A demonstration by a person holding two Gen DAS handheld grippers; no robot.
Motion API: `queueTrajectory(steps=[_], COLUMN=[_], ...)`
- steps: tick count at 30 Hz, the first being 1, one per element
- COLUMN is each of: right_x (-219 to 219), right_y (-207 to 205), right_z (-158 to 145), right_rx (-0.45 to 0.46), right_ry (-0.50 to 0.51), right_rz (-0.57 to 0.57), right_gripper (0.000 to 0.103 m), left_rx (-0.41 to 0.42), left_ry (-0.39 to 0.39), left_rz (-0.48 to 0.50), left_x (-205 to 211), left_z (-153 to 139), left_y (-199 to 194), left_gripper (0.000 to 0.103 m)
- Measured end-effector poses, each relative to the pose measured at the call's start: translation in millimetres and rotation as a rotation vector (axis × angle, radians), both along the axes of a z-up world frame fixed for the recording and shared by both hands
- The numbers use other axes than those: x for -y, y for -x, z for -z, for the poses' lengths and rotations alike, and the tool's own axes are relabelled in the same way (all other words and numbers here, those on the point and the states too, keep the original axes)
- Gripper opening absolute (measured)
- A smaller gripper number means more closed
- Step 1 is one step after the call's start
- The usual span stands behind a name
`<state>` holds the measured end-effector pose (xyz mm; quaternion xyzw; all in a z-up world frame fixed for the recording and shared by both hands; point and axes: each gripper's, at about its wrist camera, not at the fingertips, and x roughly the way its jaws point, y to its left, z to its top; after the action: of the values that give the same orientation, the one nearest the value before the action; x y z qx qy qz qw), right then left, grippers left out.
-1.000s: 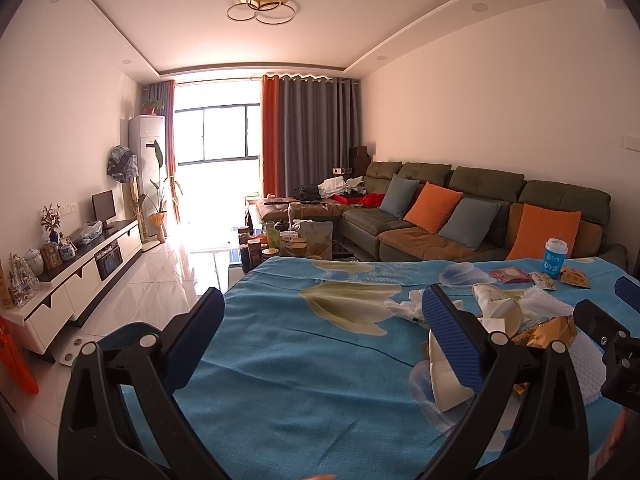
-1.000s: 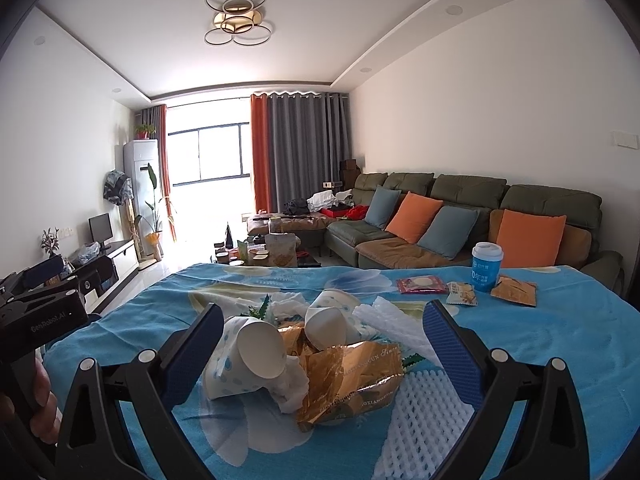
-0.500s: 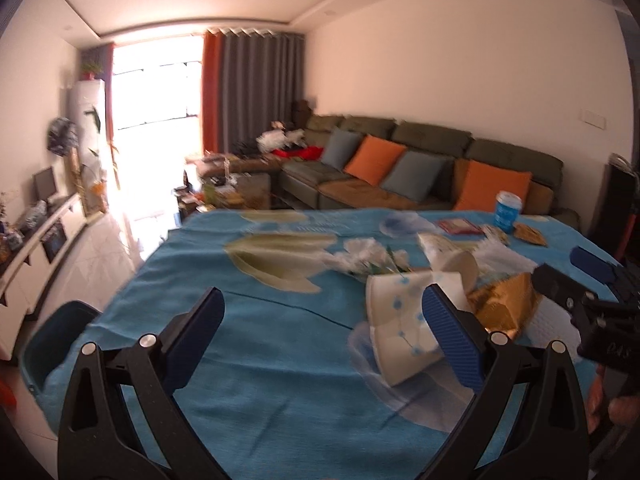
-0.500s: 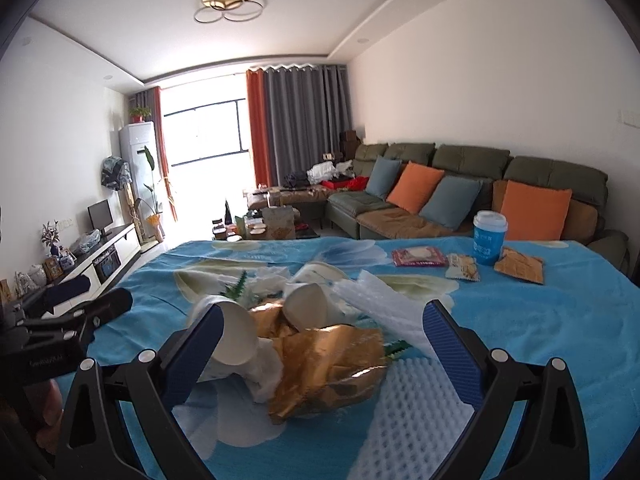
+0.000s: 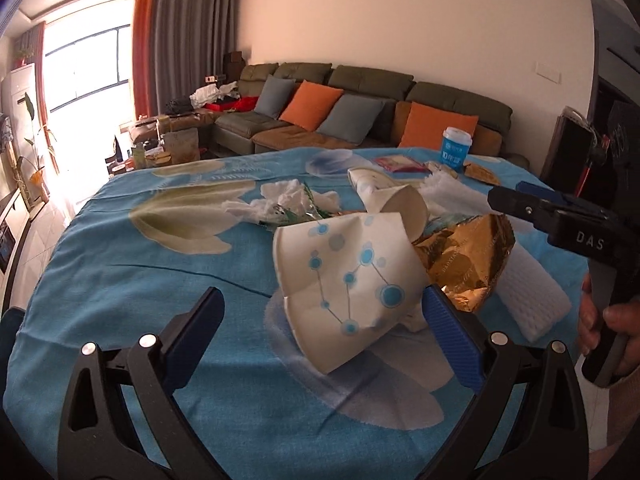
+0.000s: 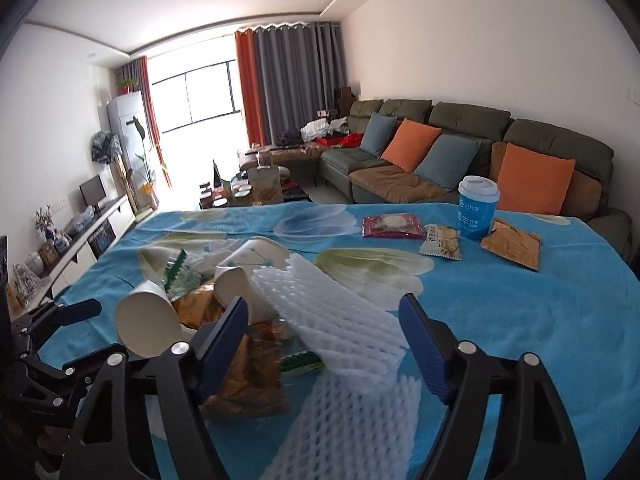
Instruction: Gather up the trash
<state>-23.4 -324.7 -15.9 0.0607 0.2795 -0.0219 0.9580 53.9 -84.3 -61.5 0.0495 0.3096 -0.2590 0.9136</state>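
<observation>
A heap of trash lies on the blue flowered tablecloth [image 5: 140,320]. My left gripper [image 5: 324,332] is open, and a crumpled white paper cup with blue dots [image 5: 348,276] lies between its fingers, close to the right one. A gold foil wrapper [image 5: 468,256] and white foam netting [image 5: 532,296] sit just beyond. In the right wrist view my right gripper [image 6: 326,338] straddles the foam netting [image 6: 340,320]; its jaws are closing, and the pads do not visibly press on it. The gold wrapper [image 6: 244,372] and paper cups [image 6: 146,324] lie to its left.
A blue lidded cup [image 6: 478,208] and three snack packets [image 6: 394,227] stand at the far right of the table. Crumpled tissue [image 5: 280,200] lies behind the heap. A hand [image 5: 616,320] holds the right gripper near the table's right edge. A sofa [image 6: 440,140] runs behind.
Both grippers tipped down and came in on the heap from either side. The dotted cup now lies between the left fingers. The right fingers have narrowed around the foam netting.
</observation>
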Motion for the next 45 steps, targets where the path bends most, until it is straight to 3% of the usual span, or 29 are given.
queueTrajectory(steps=[3,6,8,10,13,21,23,29,30,32,33,41,42,44,45], right_x=[7,13,16,18,17,25,25,9,2,-11,-21,-77,-82,-86,-88], right_y=[-6,-11,-14,-18,-19,-7,-4,5,6,7,6,-14,-19,-22,-25], right_z=[3,7,11,14,15,-3,-10,-35,-40,-47,-50,-46,-44,-41,-38], right_rx=[-0.028,-0.056,-0.071,-0.09,-0.096,-0.027,-0.007,0.053,0.065,0.078,0.085,0.061,0.05,0.035,0.025], right_ry=[-0.022,-0.044,-0.065,-0.075,-0.08,-0.1,-0.102,-0.123,-0.13,-0.132,-0.135,-0.152,-0.16,-0.174,-0.181], right_rz=[-0.034,-0.069,-0.093,-0.115,-0.129,-0.123,-0.119,-0.163,-0.184,-0.217,-0.243,-0.359,-0.367,-0.374,-0.376], right_gripper=[0.066,0.053,0.041,0.023,0.015,0.011,0.011,0.011,0.011,0.011,0.011,0.011,0.011,0.011,0.011], left_rx=[-0.029,-0.038,-0.047,-0.063,-0.065,-0.019,-0.012,0.012,0.015,-0.014,-0.032,-0.046,-0.03,0.003,0.012], left_ry=[-0.01,-0.024,-0.03,-0.027,-0.014,0.001,0.014,0.043,0.046,0.065,0.083,0.142,0.131,0.104,0.09], left_rz=[0.019,0.02,0.026,0.031,0.03,0.006,0.002,-0.018,-0.021,-0.009,-0.003,-0.011,-0.01,-0.006,-0.01], left_x=[8,12,13,12,9,-4,-10,-36,-39,-50,-56,-93,-92,-88,-87], left_z=[2,5,7,10,11,1,-6,-21,-23,-25,-25,-25,-25,-27,-28], left_y=[-5,-9,-10,-12,-13,-1,3,11,15,14,13,17,18,17,14], left_gripper=[0.097,0.096,0.084,0.076,0.074,0.072,0.065,0.062,0.059,0.014,0.012,0.014,0.018,0.042,0.047])
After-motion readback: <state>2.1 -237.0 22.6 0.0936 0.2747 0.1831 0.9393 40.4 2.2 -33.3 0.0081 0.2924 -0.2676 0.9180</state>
